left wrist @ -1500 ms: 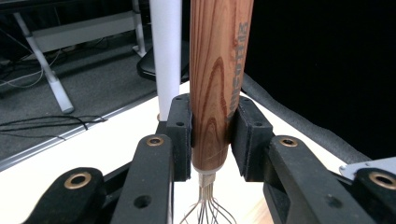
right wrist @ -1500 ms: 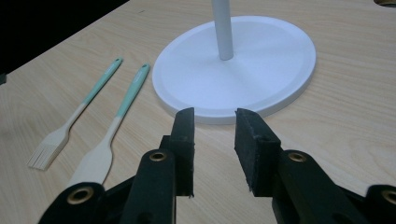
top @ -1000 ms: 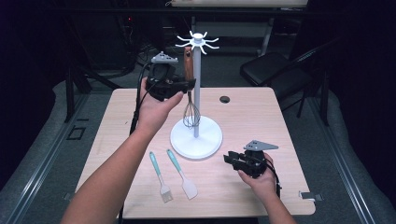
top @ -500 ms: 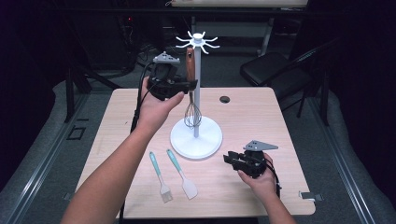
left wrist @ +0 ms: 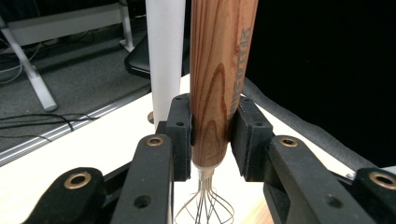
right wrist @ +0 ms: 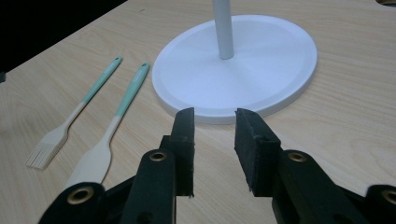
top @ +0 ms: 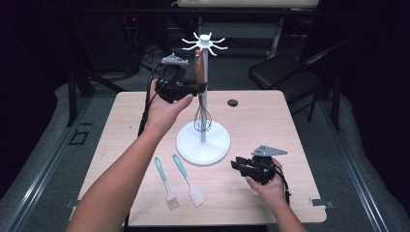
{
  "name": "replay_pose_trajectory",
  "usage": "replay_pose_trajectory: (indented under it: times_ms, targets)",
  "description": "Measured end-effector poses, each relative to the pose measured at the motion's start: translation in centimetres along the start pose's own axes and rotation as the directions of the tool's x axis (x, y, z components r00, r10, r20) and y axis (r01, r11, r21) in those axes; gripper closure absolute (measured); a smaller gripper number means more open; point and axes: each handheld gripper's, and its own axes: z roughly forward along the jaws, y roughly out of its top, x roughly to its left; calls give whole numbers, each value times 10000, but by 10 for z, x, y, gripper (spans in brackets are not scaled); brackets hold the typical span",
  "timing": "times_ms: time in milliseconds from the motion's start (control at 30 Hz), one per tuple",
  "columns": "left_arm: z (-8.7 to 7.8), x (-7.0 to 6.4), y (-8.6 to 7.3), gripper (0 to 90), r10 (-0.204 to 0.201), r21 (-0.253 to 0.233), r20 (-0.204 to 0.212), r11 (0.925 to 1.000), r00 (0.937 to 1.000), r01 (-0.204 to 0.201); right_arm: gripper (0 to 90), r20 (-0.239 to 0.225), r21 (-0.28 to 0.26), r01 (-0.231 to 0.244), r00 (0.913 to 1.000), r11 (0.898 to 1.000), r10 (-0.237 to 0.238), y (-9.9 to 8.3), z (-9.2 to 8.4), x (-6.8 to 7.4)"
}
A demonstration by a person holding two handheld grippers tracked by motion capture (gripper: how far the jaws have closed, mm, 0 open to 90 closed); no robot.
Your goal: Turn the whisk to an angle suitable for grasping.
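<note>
- Wooden handle first: your left gripper [top: 196,88] is clamped on the whisk [top: 199,72], both pads pressing the handle's lower end, as the left gripper view shows [left wrist: 210,135].
- You hold the whisk upright, wire loops hanging down, just beside the white pole of the utensil stand [top: 203,145] and above its round base.
- Up top, the whisk's handle reaches close under the stand's ring of hooks; whether it hangs on one, you cannot tell.
- Your right gripper [top: 239,165] sits low over the table [top: 270,121], near the base's right edge, jaws apart with nothing between them [right wrist: 214,135].
- Two mint-handled tools lie side by side on the table in front of the base: a basting brush [top: 164,182] on the left and a spatula [top: 188,180] just right of it.
- Both are well apart from either gripper.
</note>
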Motion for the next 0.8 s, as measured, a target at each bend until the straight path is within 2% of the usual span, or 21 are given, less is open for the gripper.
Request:
replay_pose_trajectory:
  times_ms: [133, 300, 467, 633, 800]
  targets:
    - [0, -1, 0, 707, 24, -17, 38, 10000, 10000, -24, 683, 13, -19, -16, 10000, 10000, 16, 0, 0, 0]
    - [0, -2, -1, 702, 180, -4, -150, 9998, 9997, -180, 678, -24, -37, -26, 10000, 10000, 26, 0, 0, 0]
    - [-2, -2, -7, 619, 148, -214, -253, 9997, 9996, -154, 665, 47, 45, 26, 10000, 10000, -26, 0, 0, -1]
    - [-5, -1, -18, 569, 244, -260, -55, 9994, 9997, -246, 619, 233, -17, 143, 9996, 9999, -142, -1, -1, -2]
    - [-11, -1, -39, 557, 245, -290, 18, 9993, 9997, -244, 573, 750, -204, 436, 9963, 9988, -420, -1, 0, -2]
